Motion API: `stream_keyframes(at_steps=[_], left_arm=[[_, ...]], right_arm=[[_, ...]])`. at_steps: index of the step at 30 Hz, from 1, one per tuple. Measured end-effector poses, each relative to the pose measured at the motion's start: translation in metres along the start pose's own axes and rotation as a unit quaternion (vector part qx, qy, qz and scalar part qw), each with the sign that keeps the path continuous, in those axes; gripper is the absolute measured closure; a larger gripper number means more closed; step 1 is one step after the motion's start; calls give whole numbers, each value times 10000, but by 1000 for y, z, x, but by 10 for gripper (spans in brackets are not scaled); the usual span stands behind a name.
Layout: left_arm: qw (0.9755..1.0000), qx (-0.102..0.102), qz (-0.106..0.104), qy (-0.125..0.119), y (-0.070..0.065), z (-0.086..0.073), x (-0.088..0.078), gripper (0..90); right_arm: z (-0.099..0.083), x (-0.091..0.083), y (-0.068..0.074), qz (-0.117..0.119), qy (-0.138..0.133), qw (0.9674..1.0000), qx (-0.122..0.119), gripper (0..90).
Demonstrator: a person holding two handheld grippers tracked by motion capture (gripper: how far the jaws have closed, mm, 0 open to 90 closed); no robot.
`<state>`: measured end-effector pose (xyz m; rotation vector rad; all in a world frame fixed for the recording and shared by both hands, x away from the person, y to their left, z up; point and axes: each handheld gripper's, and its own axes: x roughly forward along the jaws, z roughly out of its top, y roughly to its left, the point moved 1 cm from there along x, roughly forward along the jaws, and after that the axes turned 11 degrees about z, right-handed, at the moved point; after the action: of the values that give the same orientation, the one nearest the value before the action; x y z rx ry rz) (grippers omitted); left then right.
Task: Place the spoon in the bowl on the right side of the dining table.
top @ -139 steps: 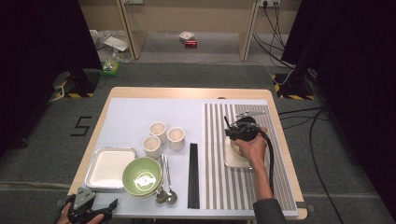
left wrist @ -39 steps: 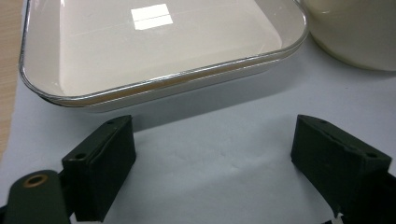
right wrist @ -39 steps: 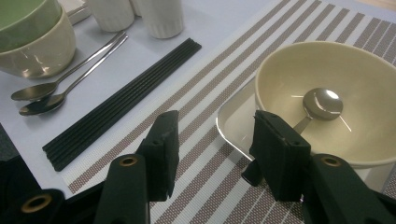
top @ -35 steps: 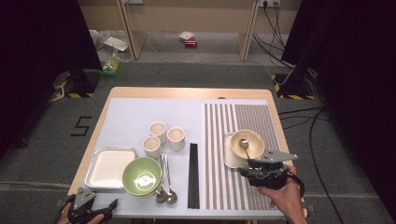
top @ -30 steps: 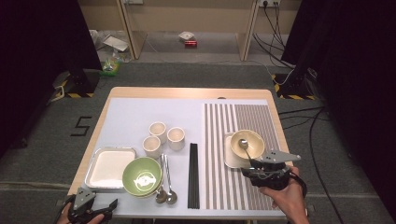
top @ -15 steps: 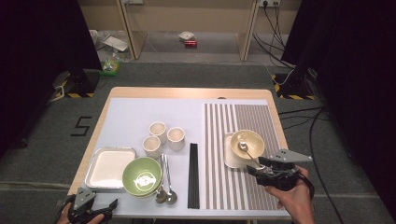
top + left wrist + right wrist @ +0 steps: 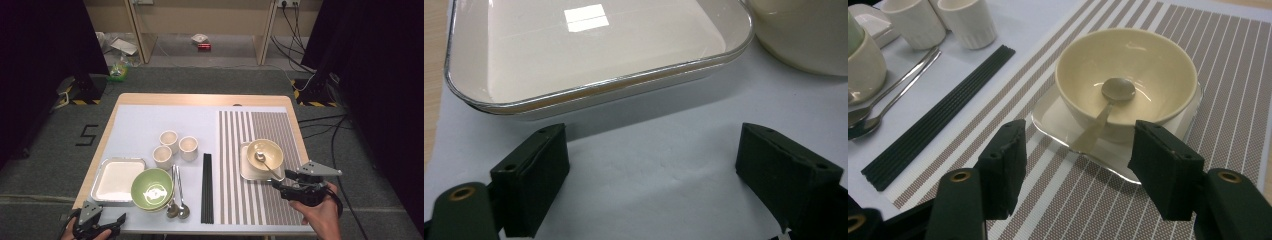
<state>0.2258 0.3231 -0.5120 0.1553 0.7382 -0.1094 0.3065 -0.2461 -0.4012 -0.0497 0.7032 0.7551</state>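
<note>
Right, risks, biggest item down.

Surface (image 7: 135, 120): crowded on the left side. The striped mat (image 7: 280, 125) covers the right half and lies loose on top, so a low drag across it could rumple it and shift everything on it.

Tray (image 7: 589, 95): sits just ahead of the left hand-held gripper (image 7: 651, 140), which is wide open and empty at the near left corner. A careless nudge forward pushes the tray into the green bowl (image 7: 151, 187) beside it.

Cream bowl (image 7: 1168, 65): stands on a square plate (image 7: 1048, 117) on the mat. The stack isn't fixed, so a bump from the side slides bowl on plate.

Right hand-held gripper (image 7: 280, 186): jaws have just been opening, now well apart, nothing between them. It sits just short of the plate's near corner and aims at the bowl.

Spoon (image 7: 1113, 95): scoop is in the bottom of the cream bowl, handle leans out over the near rim toward the right hand-held gripper. My read: that handle is the main hazard. A knock levers the spoon out or tips the bowl, and a pinch on thin, slick metal can slip.

Chopsticks (image 7: 207, 192), cups (image 7: 172, 146) and spare spoons (image 7: 177, 200) are well apart from this, low risk.

Writing: a "5" (image 7: 88, 135) marked on the floor left of the surface. The green bowl has a white motif inside, not legible. No brand readable.
</note>
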Motion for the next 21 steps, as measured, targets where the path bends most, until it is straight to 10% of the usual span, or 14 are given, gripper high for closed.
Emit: stream_keyframes(at_steps=[21], left_arm=[[10000,-2,-3,0,0,0,0,125]], right_arm=[[-23,29,4,26,417,9991,35,402]])
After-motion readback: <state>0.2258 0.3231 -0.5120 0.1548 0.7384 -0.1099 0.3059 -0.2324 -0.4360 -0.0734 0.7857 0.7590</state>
